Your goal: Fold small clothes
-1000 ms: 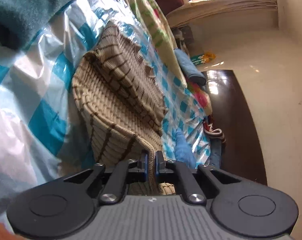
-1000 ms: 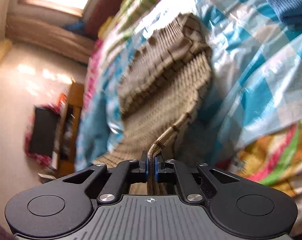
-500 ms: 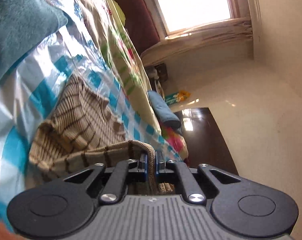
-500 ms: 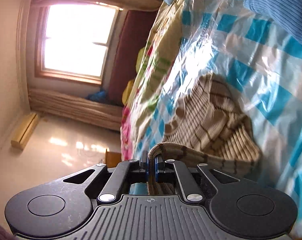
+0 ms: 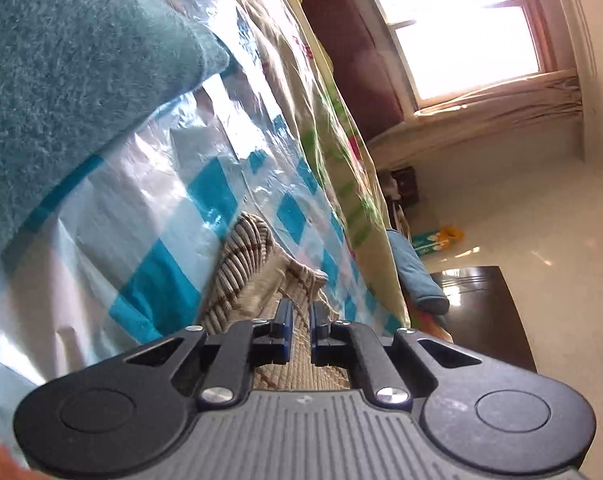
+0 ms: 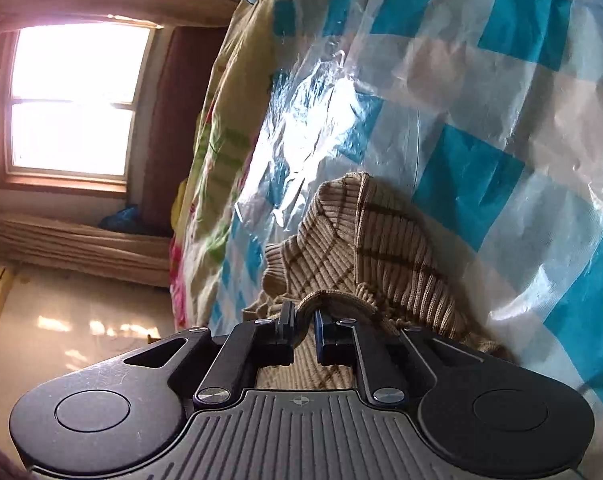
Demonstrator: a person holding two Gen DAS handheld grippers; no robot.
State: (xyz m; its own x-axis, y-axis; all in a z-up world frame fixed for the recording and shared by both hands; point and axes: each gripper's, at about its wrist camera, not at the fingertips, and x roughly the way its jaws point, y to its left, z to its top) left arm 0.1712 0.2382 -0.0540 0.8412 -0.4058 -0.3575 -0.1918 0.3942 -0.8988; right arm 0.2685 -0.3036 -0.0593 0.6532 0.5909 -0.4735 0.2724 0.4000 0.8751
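1. Left tool point(image 5: 301, 318): unclenched, jaws standing apart with an open gap. Ribbed knit shows through the gap and under the tips; nothing visibly pinched.
2. Right tool point(image 6: 304, 320): also unclenched, jaws parted. A rolled fold of hem lies right at the tips, draped across the gap, loose rather than squeezed as far as can be judged.
3. Striped sweater point(image 6: 381, 248): beige knit with brown lines, doubled over on itself and lying on the checked plastic sheet point(image 6: 461, 140) spread over the bed.
   - Seen from the left wrist, striped sweater point(image 5: 245, 264) starts directly beneath the tool and bunches just ahead.
   - Teal blanket point(image 5: 61, 80) lies well apart, up and to one side; floral bedcover point(image 5: 333, 120) runs along the far edge of the sheet.
4. Deciding relation: garment straight ahead of and below both tools, touching or nearly touching each. Long axis apparently running forward, away along the fingers, drifting rightward in the right wrist view.
5. Nearer side: right, with the hem fold already between its tips; left over flat knit with no edge to catch.
6. Likely step: fold just laid, both tools letting go. Likely next: lifting clear straight back, without dragging the top layer, then taking a side edge for a further fold.
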